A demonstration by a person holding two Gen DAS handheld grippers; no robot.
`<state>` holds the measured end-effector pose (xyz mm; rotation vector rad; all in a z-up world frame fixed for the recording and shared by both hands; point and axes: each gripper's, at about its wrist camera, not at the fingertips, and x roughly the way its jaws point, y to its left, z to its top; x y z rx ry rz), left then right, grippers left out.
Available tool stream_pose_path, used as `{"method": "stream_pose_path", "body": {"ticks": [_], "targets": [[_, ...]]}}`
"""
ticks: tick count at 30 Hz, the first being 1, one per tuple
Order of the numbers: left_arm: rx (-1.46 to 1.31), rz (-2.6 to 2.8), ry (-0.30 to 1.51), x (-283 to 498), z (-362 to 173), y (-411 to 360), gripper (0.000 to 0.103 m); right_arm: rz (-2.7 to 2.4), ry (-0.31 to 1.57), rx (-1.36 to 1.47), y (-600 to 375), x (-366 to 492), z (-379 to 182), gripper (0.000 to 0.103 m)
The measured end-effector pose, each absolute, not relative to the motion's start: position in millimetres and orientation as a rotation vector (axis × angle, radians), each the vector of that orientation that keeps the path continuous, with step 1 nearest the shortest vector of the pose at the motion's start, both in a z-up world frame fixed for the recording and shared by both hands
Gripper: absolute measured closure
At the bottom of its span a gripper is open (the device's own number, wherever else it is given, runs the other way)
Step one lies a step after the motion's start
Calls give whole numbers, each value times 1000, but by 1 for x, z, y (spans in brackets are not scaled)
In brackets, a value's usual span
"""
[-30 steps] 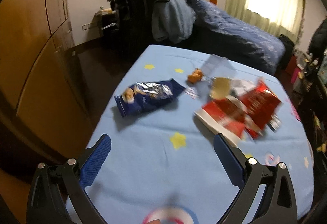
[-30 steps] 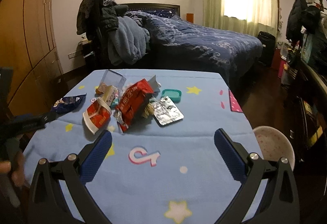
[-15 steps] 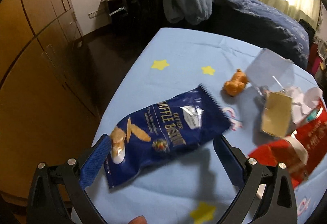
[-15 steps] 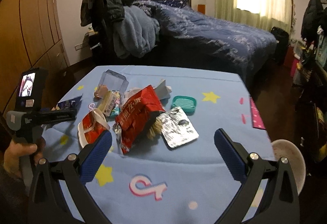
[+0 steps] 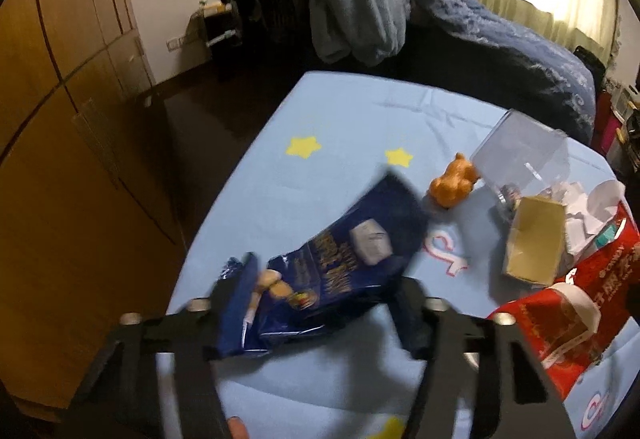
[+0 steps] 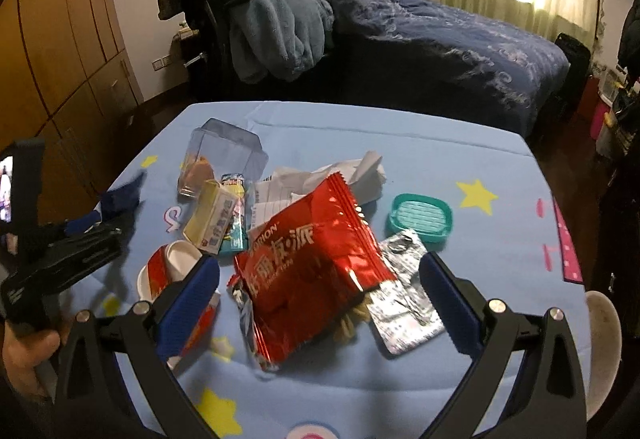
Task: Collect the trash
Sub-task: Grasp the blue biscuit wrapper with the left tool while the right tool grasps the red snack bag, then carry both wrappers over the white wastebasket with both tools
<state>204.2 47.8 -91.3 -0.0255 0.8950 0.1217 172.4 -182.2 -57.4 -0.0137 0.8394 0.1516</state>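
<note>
- Your cloth point(image 6: 400, 159): pale blue with yellow stars.
- Your wafer bag point(image 5: 344, 271): navy, gold lettering.
- Your big wrapper point(image 6: 312, 271): glossy red, white characters.
- Soap dish point(image 6: 420, 217): teal.
- Toy point(image 5: 454, 183): orange.
- Foil pack point(image 6: 404, 303): silver.
- Pads point(image 6: 188, 303): blue.

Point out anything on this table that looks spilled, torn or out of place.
The red snack bag lies torn open, with pale crisps spilling from its lower edge onto the blue tablecloth. A clear plastic box is tipped over. An orange toy bear and a teal soap dish sit among the wrappers.
</note>
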Motion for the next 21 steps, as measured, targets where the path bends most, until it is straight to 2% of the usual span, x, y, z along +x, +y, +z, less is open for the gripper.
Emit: {"method": "stream_pose_path", "body": {"ticks": [1, 2, 4, 7, 9, 11, 14, 21], "targets": [[-40, 103, 913, 207, -92, 48, 81, 152, 843, -14, -181, 175, -59, 10], [-64, 78, 927, 208, -94, 49, 86, 152, 846, -15, -180, 177, -60, 17], [-62, 76, 921, 208, -94, 48, 87, 157, 864, -16, -178, 180, -63, 26], [-50, 67, 915, 206, -95, 44, 87, 178, 885, -13, -175, 181, -67, 55], [-56, 55, 908, 202, -94, 44, 88, 183, 874, -25, -173, 179, -67, 67], [-63, 45, 899, 200, -91, 44, 90, 190, 858, -29, -172, 176, -65, 88], [-67, 38, 879, 193, -86, 45, 91, 211, 844, -9, -175, 173, -61, 92], [-88, 11, 823, 171, -64, 48, 91, 250, 792, 56, -190, 155, -42, 93]]}}
